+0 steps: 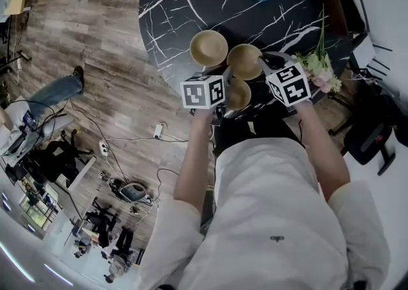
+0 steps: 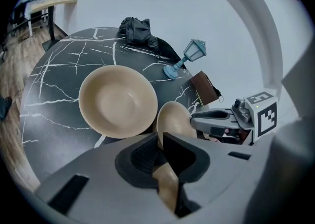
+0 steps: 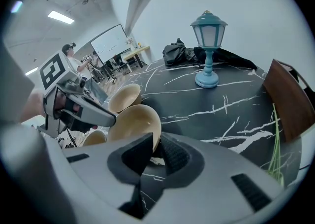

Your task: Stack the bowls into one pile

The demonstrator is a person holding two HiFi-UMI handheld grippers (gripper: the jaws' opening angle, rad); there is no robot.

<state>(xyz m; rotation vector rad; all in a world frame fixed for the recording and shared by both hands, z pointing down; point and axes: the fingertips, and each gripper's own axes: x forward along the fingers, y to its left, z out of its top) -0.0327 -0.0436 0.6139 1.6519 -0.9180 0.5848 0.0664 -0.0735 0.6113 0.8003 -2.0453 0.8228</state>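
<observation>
Left gripper: clamped on the near bowl rim, lower centre.
Right gripper: closed on the middle bowl rim, centre.
Far bowl: ungripped, upper centre, on black marble table.

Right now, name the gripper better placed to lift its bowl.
Left, probably: the left gripper is shut on the near bowl's rim; the right gripper's jaws straddle the middle bowl's rim, grip unclear.
</observation>
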